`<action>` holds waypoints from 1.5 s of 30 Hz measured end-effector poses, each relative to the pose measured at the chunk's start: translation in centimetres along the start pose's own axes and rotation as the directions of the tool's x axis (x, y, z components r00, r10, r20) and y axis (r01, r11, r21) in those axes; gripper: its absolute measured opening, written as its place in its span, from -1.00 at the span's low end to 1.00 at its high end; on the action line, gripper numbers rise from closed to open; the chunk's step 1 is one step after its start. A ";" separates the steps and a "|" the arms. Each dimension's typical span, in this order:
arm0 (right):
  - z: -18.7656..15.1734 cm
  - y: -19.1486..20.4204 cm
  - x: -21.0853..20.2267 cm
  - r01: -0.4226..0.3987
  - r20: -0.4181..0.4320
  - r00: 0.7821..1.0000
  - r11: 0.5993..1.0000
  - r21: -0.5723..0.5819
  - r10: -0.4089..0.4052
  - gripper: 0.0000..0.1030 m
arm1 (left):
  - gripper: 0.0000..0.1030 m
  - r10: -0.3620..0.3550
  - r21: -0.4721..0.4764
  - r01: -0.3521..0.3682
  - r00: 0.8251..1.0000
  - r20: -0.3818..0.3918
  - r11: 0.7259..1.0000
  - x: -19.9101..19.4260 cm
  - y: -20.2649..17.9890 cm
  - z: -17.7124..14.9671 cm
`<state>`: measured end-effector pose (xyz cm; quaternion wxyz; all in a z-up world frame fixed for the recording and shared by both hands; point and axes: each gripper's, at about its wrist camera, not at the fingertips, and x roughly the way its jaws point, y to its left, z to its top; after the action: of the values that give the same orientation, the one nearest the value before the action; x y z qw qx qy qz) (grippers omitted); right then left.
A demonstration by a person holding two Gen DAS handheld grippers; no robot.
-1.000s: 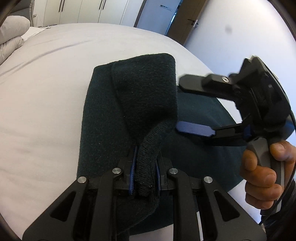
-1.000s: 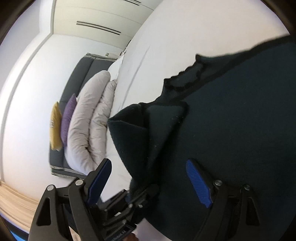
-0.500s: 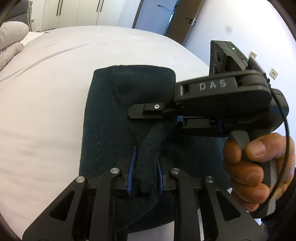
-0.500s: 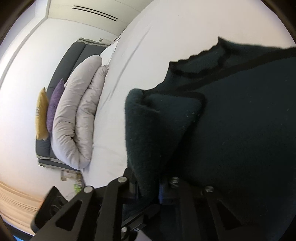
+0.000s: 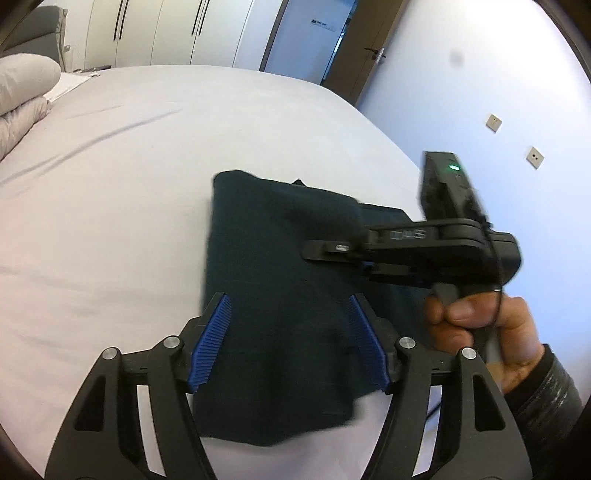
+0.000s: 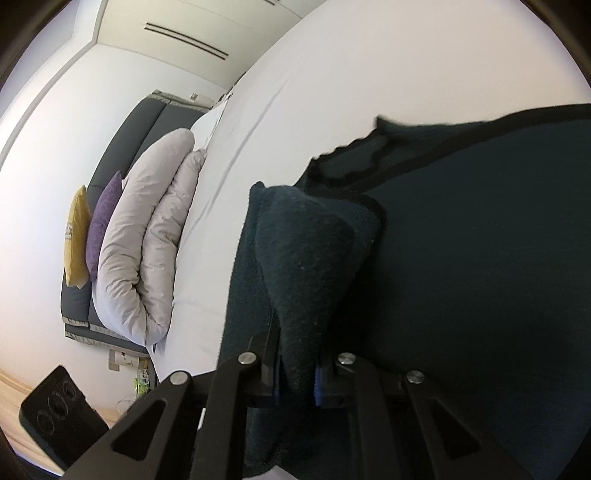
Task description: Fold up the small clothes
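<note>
Two grippers work over one dark knit garment [image 5: 280,295] that lies on a white bed [image 5: 129,206].

Left wrist view: the left gripper [image 5: 290,343] is spread wide, its blue ribbed pads [image 5: 212,343] standing apart on either side of the garment with nothing between them gripped. The garment lies flat on the sheet below the fingers, folded into a roughly rectangular shape, its near edge reaching under the gripper frame. The right gripper [image 5: 325,249] enters from the right side, held by a bare hand [image 5: 480,328] with a dark sleeve at the wrist. Its fingers lie over the right part of the garment. A green light shows on the unit mounted on top of it. From this angle the spacing of its fingertips cannot be read. A folded grey duvet [image 5: 22,96] sits at the far left, and white wardrobes [image 5: 159,33] and a door [image 5: 362,48] stand behind the bed.

Right wrist view: the right gripper [image 6: 297,380] is pressed together on a raised fold of the garment [image 6: 461,277], which stands up as a ridge between the pads. The rest of the garment spreads to the right across the sheet [image 6: 369,74]. Beyond it lie the rolled duvet [image 6: 144,236], a purple cushion [image 6: 103,218] and a yellow cushion [image 6: 75,236] against a dark headboard [image 6: 122,144].
</note>
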<state>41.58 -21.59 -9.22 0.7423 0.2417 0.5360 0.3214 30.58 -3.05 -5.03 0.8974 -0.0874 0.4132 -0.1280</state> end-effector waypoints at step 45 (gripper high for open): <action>0.8 -10.4 -13.9 0.136 0.179 0.973 0.989 0.065 -0.145 -0.70 | 0.49 -0.032 0.142 0.039 0.998 -0.053 0.989 10.9 -6.7 0.5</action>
<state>41.60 -38.88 -7.39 0.8028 0.2512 0.4893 0.2302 36.67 -12.69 -10.78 0.8882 -0.0268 0.4237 -0.1754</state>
